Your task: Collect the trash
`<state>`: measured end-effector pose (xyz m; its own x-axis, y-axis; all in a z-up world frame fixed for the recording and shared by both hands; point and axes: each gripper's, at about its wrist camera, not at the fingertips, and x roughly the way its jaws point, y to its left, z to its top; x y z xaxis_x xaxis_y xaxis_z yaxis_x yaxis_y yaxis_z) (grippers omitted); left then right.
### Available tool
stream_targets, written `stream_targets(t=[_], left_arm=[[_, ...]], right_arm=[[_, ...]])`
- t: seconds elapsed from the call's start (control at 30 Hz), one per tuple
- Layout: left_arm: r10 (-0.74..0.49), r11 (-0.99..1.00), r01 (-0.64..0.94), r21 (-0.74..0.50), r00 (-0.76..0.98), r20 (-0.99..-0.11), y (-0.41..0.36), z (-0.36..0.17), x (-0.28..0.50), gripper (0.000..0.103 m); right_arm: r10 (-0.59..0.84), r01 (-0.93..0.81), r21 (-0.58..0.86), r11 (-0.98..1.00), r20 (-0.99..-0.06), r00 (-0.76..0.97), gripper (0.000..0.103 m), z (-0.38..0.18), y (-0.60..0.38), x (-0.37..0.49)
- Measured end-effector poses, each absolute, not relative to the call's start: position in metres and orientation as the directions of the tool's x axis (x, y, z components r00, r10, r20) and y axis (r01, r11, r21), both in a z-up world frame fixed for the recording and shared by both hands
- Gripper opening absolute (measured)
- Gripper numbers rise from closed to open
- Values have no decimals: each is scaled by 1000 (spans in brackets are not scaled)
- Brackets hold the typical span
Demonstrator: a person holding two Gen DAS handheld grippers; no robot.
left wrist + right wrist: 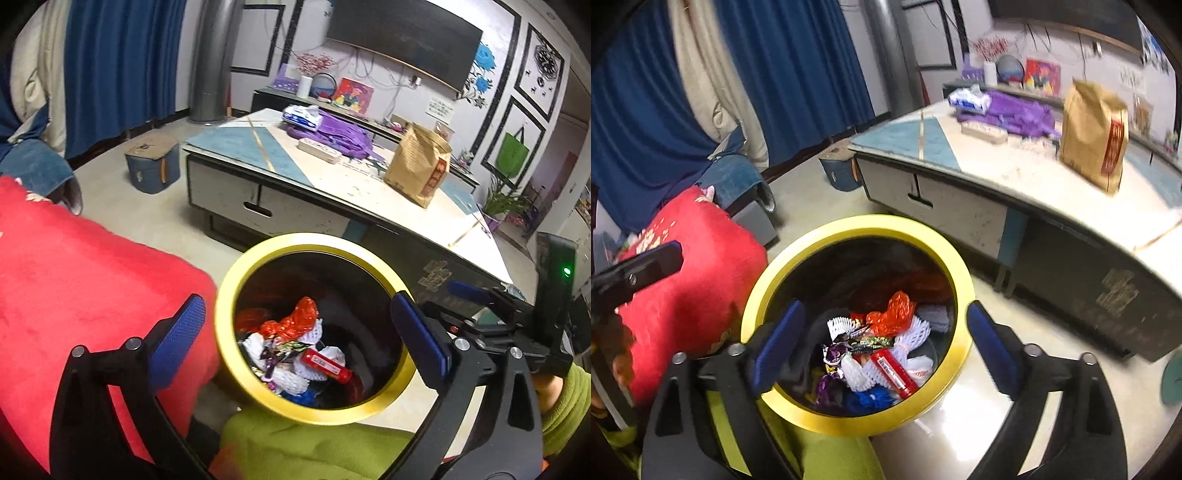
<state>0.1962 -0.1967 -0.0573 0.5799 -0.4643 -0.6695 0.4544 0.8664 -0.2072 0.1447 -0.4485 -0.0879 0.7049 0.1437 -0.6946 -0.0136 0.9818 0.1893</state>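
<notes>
A black bin with a yellow rim [314, 240] [857, 223] stands on the floor below both grippers. In it lie a red tube [327, 363] [894, 373], white foam nets [258, 347] [918, 330], crumpled orange plastic [304, 314] [892, 315] and several candy wrappers. My left gripper [297, 314] hangs open over the bin's mouth with nothing between its blue pads. My right gripper [886, 310] is open over the same bin, also holding nothing. In the left wrist view the right gripper's blue pad [466, 290] shows at the right edge.
A low coffee table [332, 192] [1015, 177] beyond the bin carries a brown paper bag [417, 166] [1093, 136] and a purple bag [340, 133]. A red blanket [74, 277] [694, 280] lies left of the bin. A blue box [151, 166] sits on the floor.
</notes>
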Motion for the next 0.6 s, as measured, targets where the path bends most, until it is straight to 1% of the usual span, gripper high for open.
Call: stream_targets(t=[0.03, 0.2, 0.37, 0.47, 0.6], left_arm=[[-451, 875, 441, -199, 594, -666, -191, -54, 194, 92], [-379, 916, 364, -166, 656, -653, -158, -44, 178, 92], [-310, 947, 292, -135, 717, -624, -122, -33, 160, 92], [-265, 962, 245, -117, 752, -603, -97, -28, 146, 92], [-209, 978, 187, -97, 796, -568, -69, -23, 128, 92]], right_arm=[[143, -26, 178, 984, -687, 712, 97, -84, -444, 142], [160, -103, 125, 987, -648, 744, 97, -62, -409, 133], [223, -167, 148, 975, -631, 743, 97, -50, -370, 128], [238, -195, 138, 971, -620, 747, 97, -48, -348, 125], [236, -220, 97, 971, -563, 792, 97, -41, -318, 116]])
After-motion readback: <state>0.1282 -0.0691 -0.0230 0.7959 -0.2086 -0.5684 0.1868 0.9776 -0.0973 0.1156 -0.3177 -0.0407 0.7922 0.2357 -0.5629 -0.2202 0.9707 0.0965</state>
